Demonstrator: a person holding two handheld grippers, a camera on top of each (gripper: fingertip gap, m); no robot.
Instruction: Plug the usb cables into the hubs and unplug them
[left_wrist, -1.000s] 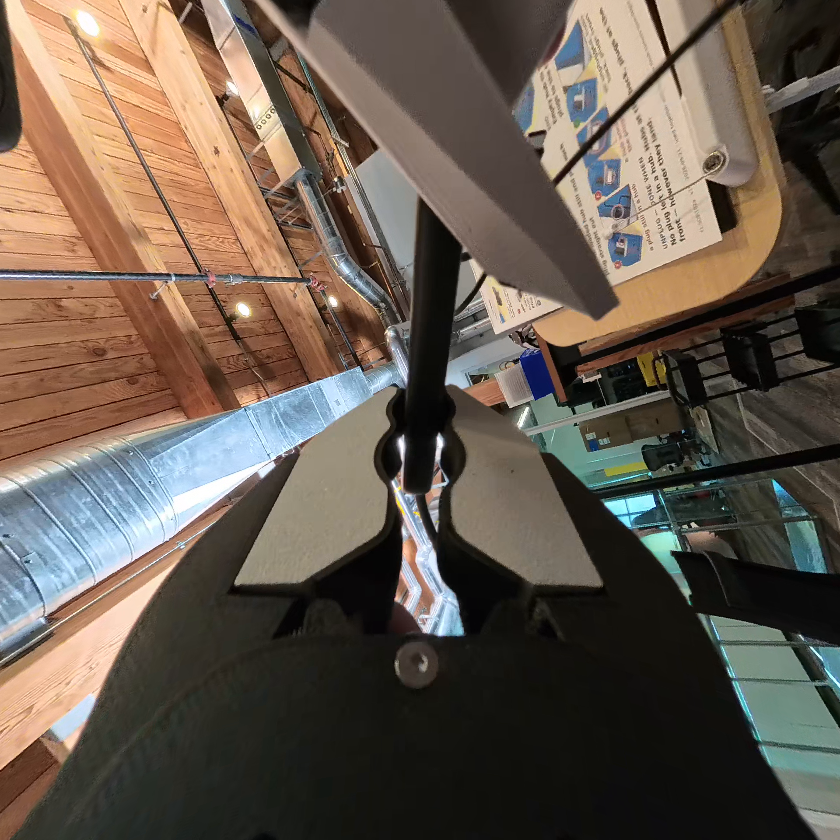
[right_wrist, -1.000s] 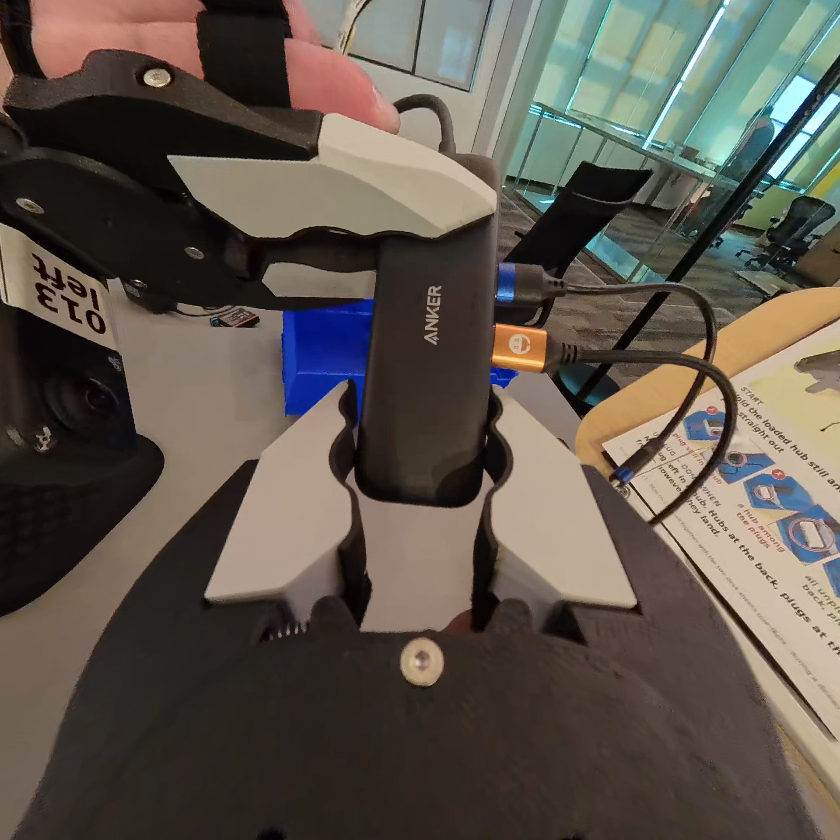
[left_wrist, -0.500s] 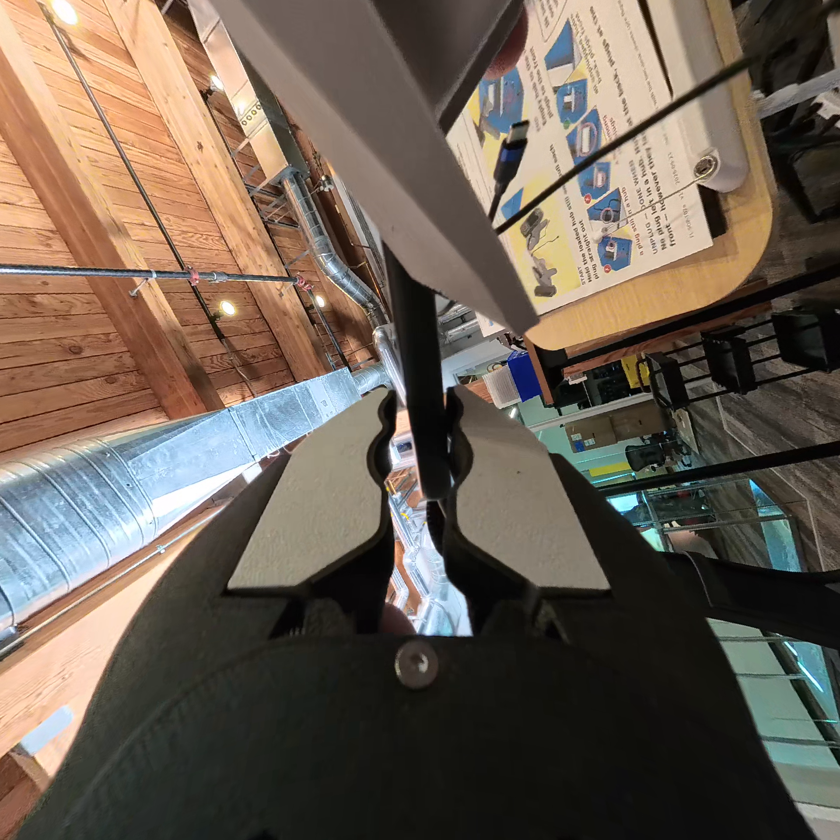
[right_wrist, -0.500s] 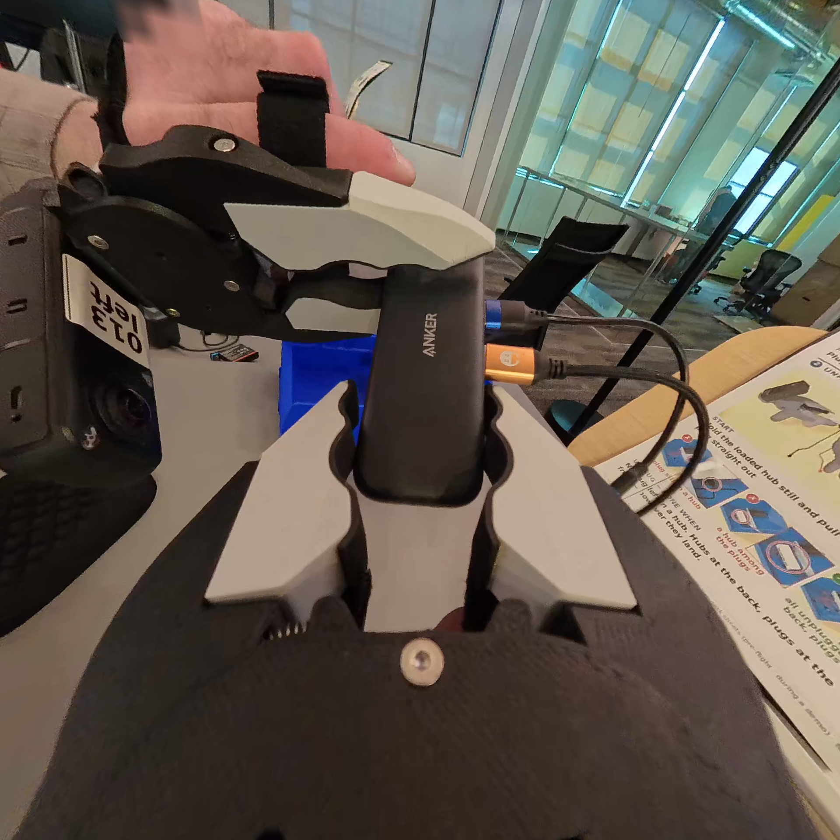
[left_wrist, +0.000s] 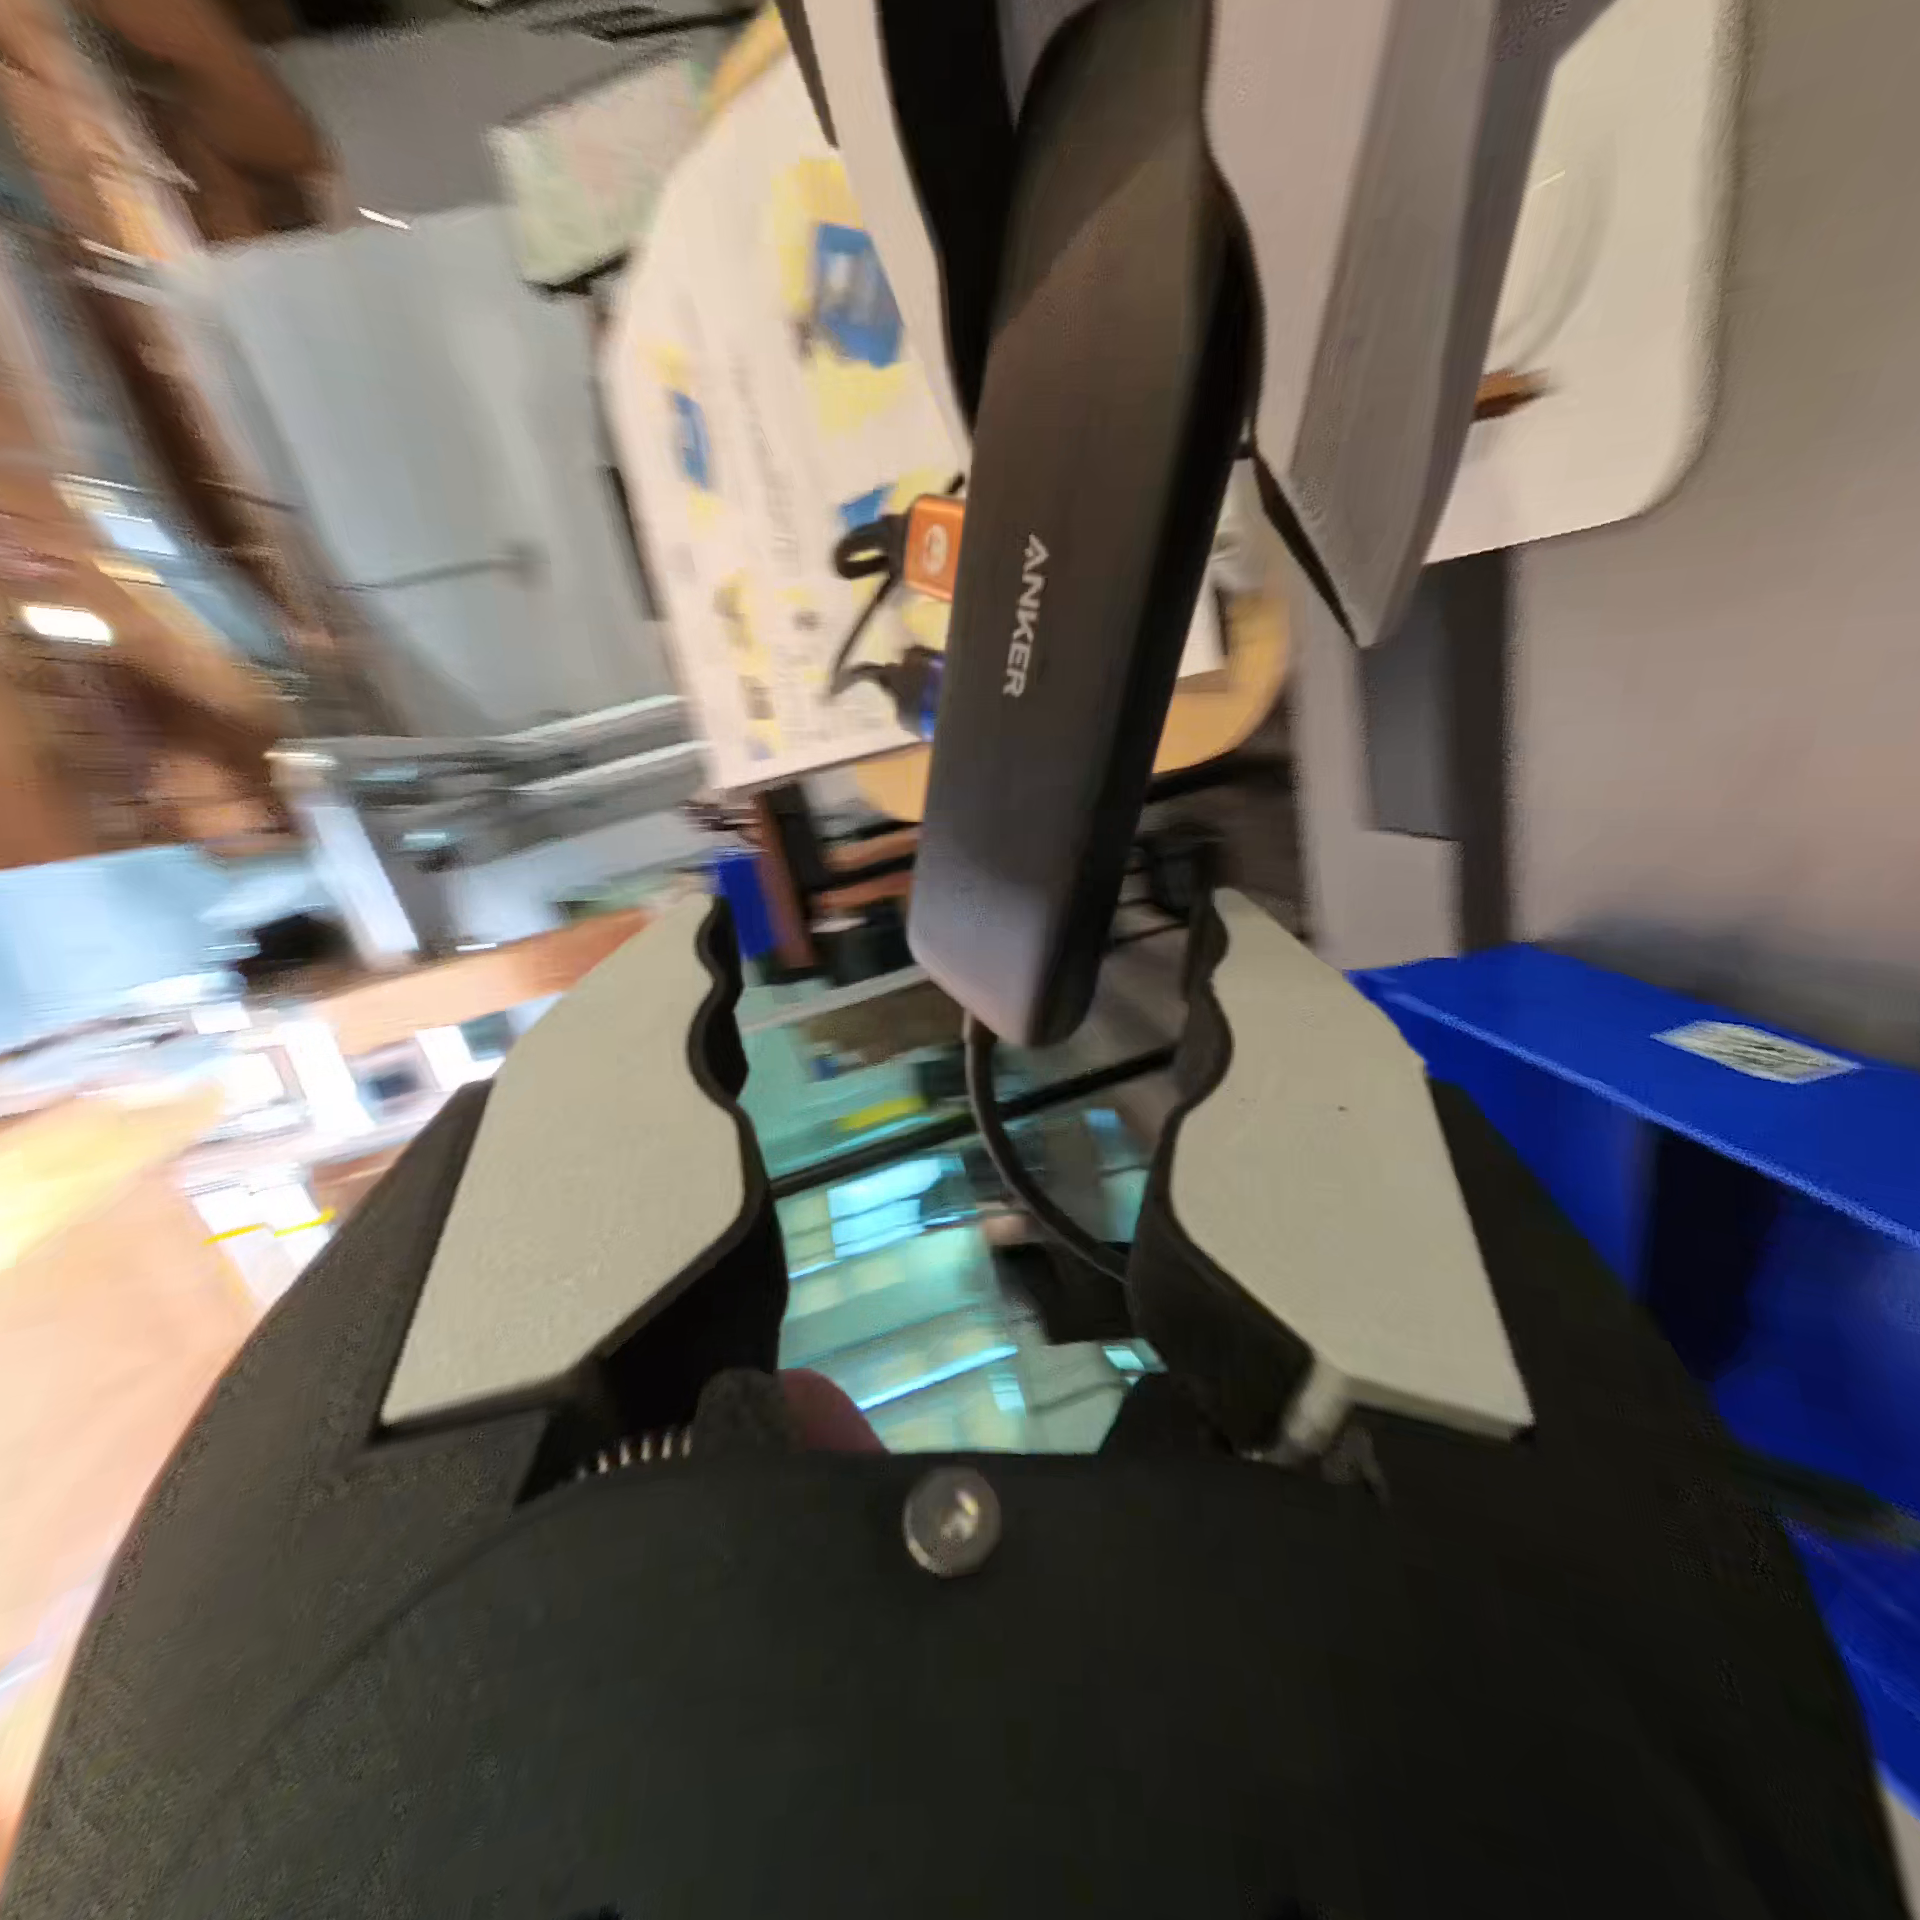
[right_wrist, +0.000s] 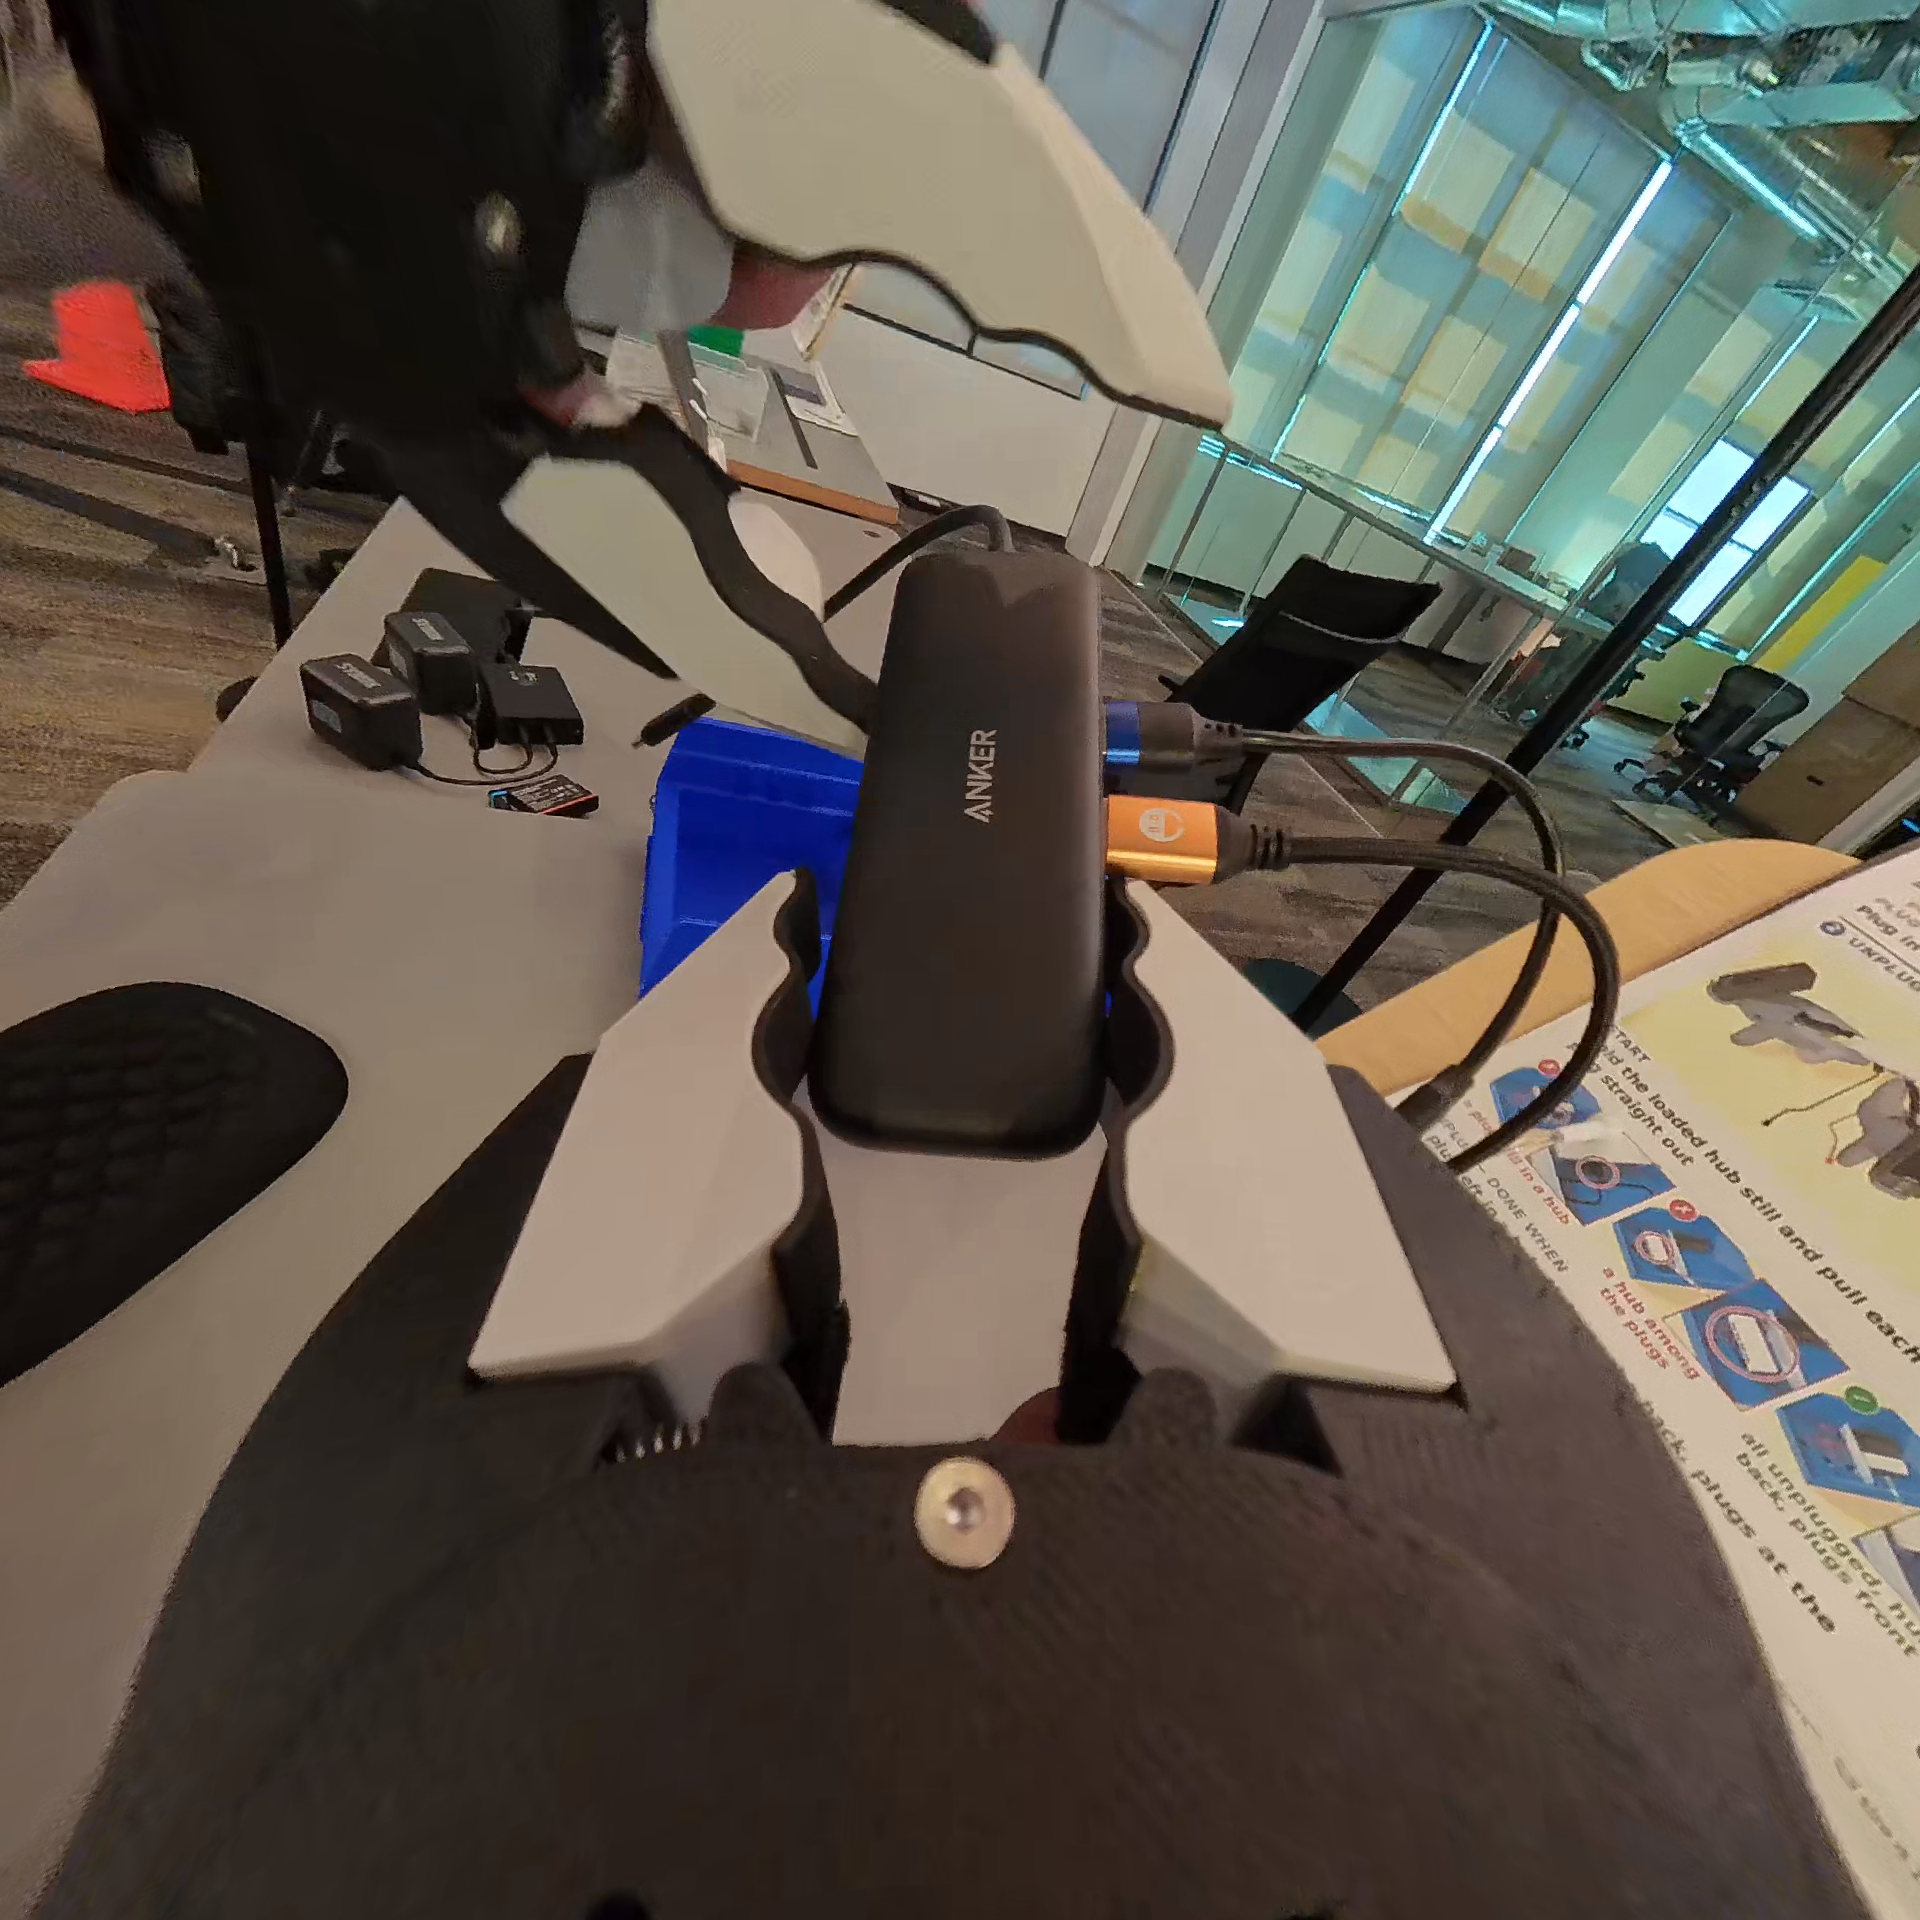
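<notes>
Right gripper (right_wrist: 961, 997) pinches hub (right_wrist: 971, 862); left gripper (left_wrist: 961, 1023) spread, empty — unplug step; next, grasp orange plug (right_wrist: 1158, 840).

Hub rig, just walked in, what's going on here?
A person is working two handheld tools. The right tool is shut on the near end of a black hub, holding it up over the table. An orange plug and a blue plug sit in the hub's side ports. The left tool is open at the hub's far end, gripping nothing; the hub's own cable runs between its fingers.
</notes>
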